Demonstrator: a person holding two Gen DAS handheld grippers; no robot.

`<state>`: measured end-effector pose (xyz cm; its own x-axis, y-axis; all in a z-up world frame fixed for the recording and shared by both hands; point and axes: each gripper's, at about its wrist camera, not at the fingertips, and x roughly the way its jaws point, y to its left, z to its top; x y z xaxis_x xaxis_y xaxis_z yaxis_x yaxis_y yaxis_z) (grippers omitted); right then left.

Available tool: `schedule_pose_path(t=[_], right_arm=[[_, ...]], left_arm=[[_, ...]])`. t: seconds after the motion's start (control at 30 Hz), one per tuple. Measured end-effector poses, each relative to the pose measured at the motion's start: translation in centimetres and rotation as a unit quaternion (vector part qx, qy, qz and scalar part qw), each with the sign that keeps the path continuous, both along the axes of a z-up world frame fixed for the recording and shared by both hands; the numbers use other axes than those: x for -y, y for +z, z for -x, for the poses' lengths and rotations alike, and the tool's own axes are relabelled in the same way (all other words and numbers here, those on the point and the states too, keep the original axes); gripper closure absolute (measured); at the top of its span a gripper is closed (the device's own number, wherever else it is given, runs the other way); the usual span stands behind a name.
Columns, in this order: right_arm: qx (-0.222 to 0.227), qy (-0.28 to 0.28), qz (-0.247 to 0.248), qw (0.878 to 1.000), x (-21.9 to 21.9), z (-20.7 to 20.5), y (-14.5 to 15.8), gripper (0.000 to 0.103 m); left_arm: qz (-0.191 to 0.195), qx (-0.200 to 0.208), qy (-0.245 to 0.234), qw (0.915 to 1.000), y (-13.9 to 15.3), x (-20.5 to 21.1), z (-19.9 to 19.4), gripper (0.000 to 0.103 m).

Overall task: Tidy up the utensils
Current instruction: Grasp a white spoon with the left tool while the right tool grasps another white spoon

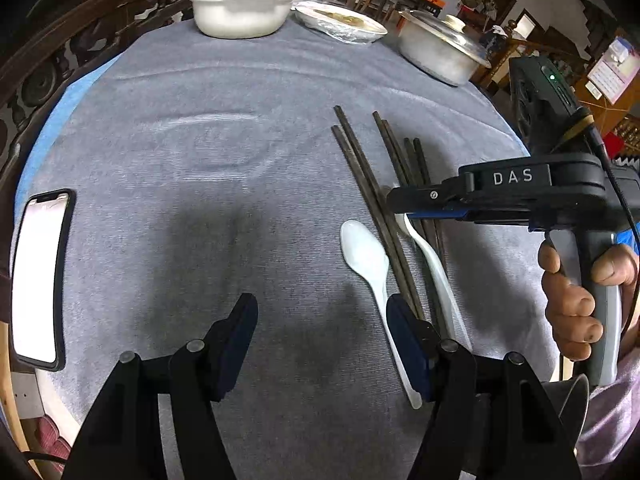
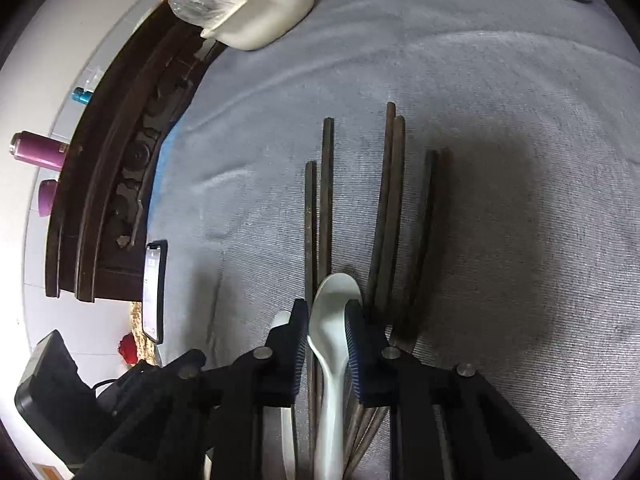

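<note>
Several dark chopsticks (image 1: 372, 196) lie side by side on the grey cloth (image 1: 240, 92), with a white spoon (image 1: 366, 256) to their left and a second white spoon (image 1: 430, 264) among them. My left gripper (image 1: 322, 320) is open and empty, low over the cloth just left of the first spoon's handle. My right gripper (image 2: 327, 322) is shut on the second white spoon (image 2: 334, 320) at its bowl and neck, over the chopsticks (image 2: 326, 200). The other spoon (image 2: 282, 320) peeks out left of its fingers. The right gripper also shows in the left wrist view (image 1: 404, 204).
A phone (image 1: 40, 276) with a lit screen lies at the table's left edge. A white bowl with plastic wrap (image 1: 244, 8), a wrapped plate (image 1: 340, 20) and a lidded metal pot (image 1: 440, 52) stand at the far edge. A dark carved wooden rail (image 2: 120, 168) borders the left.
</note>
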<state>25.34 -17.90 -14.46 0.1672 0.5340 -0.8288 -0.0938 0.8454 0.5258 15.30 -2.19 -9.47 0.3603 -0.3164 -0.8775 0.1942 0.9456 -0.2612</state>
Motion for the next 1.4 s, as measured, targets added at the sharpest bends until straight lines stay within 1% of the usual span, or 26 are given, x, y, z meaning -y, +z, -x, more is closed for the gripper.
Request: schedule_pose_path(t=[0.03, 0.07, 0.1, 0.13, 0.2, 0.23, 0.33, 0.37, 0.4, 0.53, 0.57, 0.6, 0.63, 0.67, 0.83, 0.97, 1.0, 1.07, 1.13, 1.17, 1.2, 1.23, 1.27, 1.3, 1.33, 1.4], right_arm=[[0.002, 0.001, 0.001, 1.000, 0.1, 0.0, -0.1, 0.086], [0.004, 0.001, -0.001, 1.000, 0.2, 0.1, -0.1, 0.091], [0.008, 0.000, -0.004, 1.000, 0.4, 0.2, -0.1, 0.094], [0.016, -0.001, -0.006, 1.000, 0.5, 0.3, 0.1, 0.096], [0.029, -0.002, -0.018, 0.999, 1.1, 0.6, 0.5, 0.099], [0.034, -0.005, -0.029, 0.999, 1.6, 0.7, 0.7, 0.100], [0.046, -0.013, -0.052, 0.998, 3.1, 1.2, 0.8, 0.100], [0.049, -0.016, -0.059, 0.997, 3.9, 1.5, 1.0, 0.100], [0.052, -0.020, -0.067, 0.996, 4.4, 1.7, 1.0, 0.100], [0.061, -0.033, -0.086, 0.994, 5.7, 2.6, 1.1, 0.100], [0.061, -0.037, -0.087, 0.994, 6.2, 2.9, 1.1, 0.100], [0.061, -0.041, -0.088, 0.993, 6.5, 3.1, 1.0, 0.100], [0.062, -0.047, -0.092, 0.993, 6.8, 3.3, 0.8, 0.100], [0.063, -0.053, -0.096, 0.992, 7.2, 3.6, 0.7, 0.100], [0.079, -0.086, -0.127, 0.985, 9.9, 5.6, 1.3, 0.100], [0.115, -0.113, -0.161, 0.974, 11.5, 7.9, 3.1, 0.100], [0.125, -0.115, -0.165, 0.972, 11.6, 8.3, 3.6, 0.100], [0.141, -0.120, -0.157, 0.970, 11.6, 8.9, 4.4, 0.100], [0.143, -0.121, -0.129, 0.974, 11.4, 9.1, 4.8, 0.096], [0.141, -0.123, -0.112, 0.976, 11.2, 9.0, 4.8, 0.097], [0.136, -0.129, -0.089, 0.978, 11.1, 8.7, 4.7, 0.091], [0.132, -0.131, -0.069, 0.980, 10.9, 8.5, 4.5, 0.082], [0.130, -0.126, -0.042, 0.983, 10.4, 8.0, 4.3, 0.055], [0.133, -0.121, -0.026, 0.983, 10.0, 7.7, 4.3, 0.032], [0.139, -0.115, -0.010, 0.984, 9.7, 7.4, 4.2, 0.030], [0.140, -0.088, 0.017, 0.986, 8.3, 6.5, 3.9, 0.031]], left_arm=[[0.001, -0.002, -0.005, 1.0000, -0.2, 0.3, -0.3, 0.035], [0.002, -0.003, -0.008, 1.0000, -0.3, 0.4, -0.5, 0.035], [0.003, -0.003, -0.011, 0.9999, -0.4, 0.6, -0.8, 0.035], [0.006, -0.003, -0.014, 0.9999, -0.5, 0.8, -1.2, 0.037], [0.019, -0.006, -0.025, 0.9995, -0.8, 1.5, -2.0, 0.047], [0.020, -0.008, -0.027, 0.9994, -0.9, 1.6, -2.3, 0.049], [0.023, -0.011, -0.044, 0.9987, -1.4, 2.7, -3.0, 0.061], [0.022, -0.014, -0.046, 0.9986, -1.7, 2.9, -3.2, 0.069], [0.019, -0.004, -0.045, 0.9988, -1.5, 2.9, -3.0, 0.079], [0.034, 0.007, -0.048, 0.9982, -1.6, 2.6, -3.2, 0.078], [0.031, 0.011, -0.047, 0.9983, -1.5, 2.4, -3.0, 0.079], [0.026, 0.018, -0.045, 0.9985, -1.3, 2.2, -2.7, 0.081], [0.030, 0.025, -0.044, 0.9983, -1.0, 2.1, -2.5, 0.083], [0.036, 0.034, -0.042, 0.9979, -0.6, 1.8, -2.3, 0.103], [0.032, 0.057, -0.037, 0.9972, 1.2, 0.9, -1.2, 0.103], [0.030, 0.064, -0.033, 0.9969, 1.6, 0.8, -1.3, 0.103], [0.029, 0.064, -0.029, 0.9971, 1.6, 0.8, -1.3, 0.103], [0.023, 0.057, -0.019, 0.9979, 1.3, 0.8, -1.4, 0.103], [0.028, 0.040, -0.015, 0.9987, 0.7, 1.0, -2.0, 0.091], [0.031, 0.034, -0.014, 0.9988, 0.4, 1.3, -2.3, 0.073], [0.035, 0.030, -0.013, 0.9988, 0.3, 1.4, -2.4, 0.052], [0.035, 0.032, -0.013, 0.9988, 0.1, 1.8, -2.6, 0.044], [0.031, 0.037, -0.014, 0.9988, 0.0, 2.1, -2.7, 0.041], [0.020, 0.039, -0.018, 0.9989, -0.2, 2.5, -2.8, 0.041], [0.008, 0.036, -0.024, 0.9990, -0.5, 3.1, -3.0, 0.041], [-0.002, 0.030, -0.033, 0.9990, -1.1, 4.0, -3.1, 0.043]])
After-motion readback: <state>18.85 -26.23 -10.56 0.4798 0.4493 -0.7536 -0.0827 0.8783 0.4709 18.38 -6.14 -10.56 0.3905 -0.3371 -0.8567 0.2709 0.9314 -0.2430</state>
